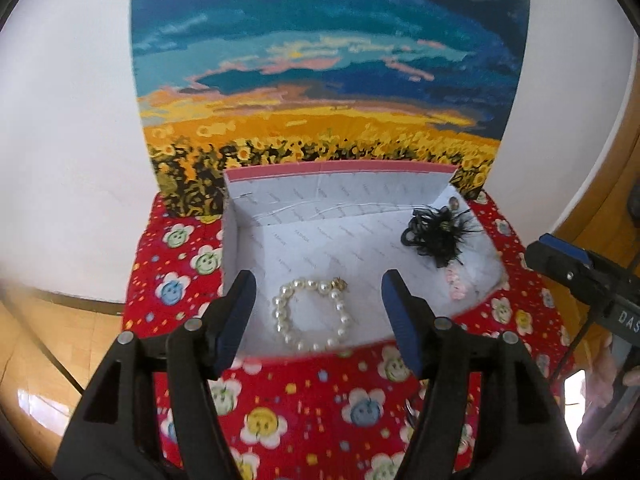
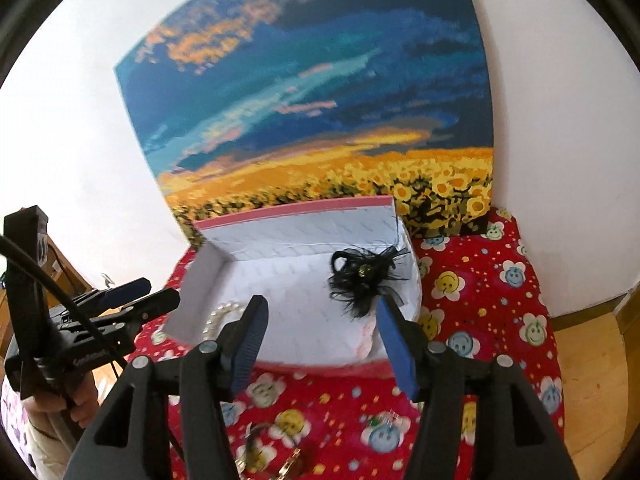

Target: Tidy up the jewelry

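An open white box (image 1: 352,196) with a pink rim stands on a red cartoon-print cloth (image 1: 304,412). A pearl bracelet (image 1: 310,314) lies in the box near its front. A black feathered hair piece (image 1: 436,234) lies at its right, with a small pink item (image 1: 456,284) beside it. My left gripper (image 1: 318,306) is open and empty, its jaws on either side of the bracelet, above it. My right gripper (image 2: 320,334) is open and empty over the box's front edge (image 2: 320,364), near the black hair piece (image 2: 366,280). The pearls (image 2: 218,318) show partly behind its left finger.
A sunflower painting (image 1: 328,80) leans on the white wall behind the box. Small metal jewelry pieces (image 2: 272,456) lie on the cloth (image 2: 480,300) in front of the box. Wooden floor (image 1: 36,360) surrounds the cloth-covered surface.
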Tool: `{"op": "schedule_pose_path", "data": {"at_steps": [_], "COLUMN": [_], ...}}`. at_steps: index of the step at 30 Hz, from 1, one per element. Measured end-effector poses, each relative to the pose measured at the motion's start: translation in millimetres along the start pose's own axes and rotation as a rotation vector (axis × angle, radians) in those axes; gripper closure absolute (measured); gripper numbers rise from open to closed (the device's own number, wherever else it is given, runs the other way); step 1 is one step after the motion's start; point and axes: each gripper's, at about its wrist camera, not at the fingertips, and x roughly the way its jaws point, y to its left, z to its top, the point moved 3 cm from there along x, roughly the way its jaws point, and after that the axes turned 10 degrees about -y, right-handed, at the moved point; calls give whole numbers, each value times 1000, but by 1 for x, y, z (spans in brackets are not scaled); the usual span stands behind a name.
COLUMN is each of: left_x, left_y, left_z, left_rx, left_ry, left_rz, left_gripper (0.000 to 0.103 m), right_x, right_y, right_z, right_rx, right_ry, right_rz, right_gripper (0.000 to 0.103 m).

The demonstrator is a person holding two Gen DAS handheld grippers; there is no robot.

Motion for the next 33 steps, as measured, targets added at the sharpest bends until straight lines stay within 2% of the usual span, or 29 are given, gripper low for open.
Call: {"op": "schedule_pose_path", "data": {"at_steps": [9, 17, 26, 33], "left_x": [-65, -107, -127, -126], "left_y": [-3, 1, 6, 7], "left_z": [-11, -39, -88, -135], "left_rx": [9, -3, -33, -62], "left_ry": [-44, -46, -3, 37], "left_rz": [38, 61, 59, 61], "left_gripper": [44, 43, 42, 42], "right_x": [-61, -105, -131, -134], "right_y": [27, 45, 51, 51], "right_z": [-14, -40, -80, -127], "right_rx": [-25, -53, -32, -19], "right_ry": [-32, -28, -9, 20], "right_rz": [23, 27, 40, 43], "right_gripper": [42, 41, 40, 40]}}
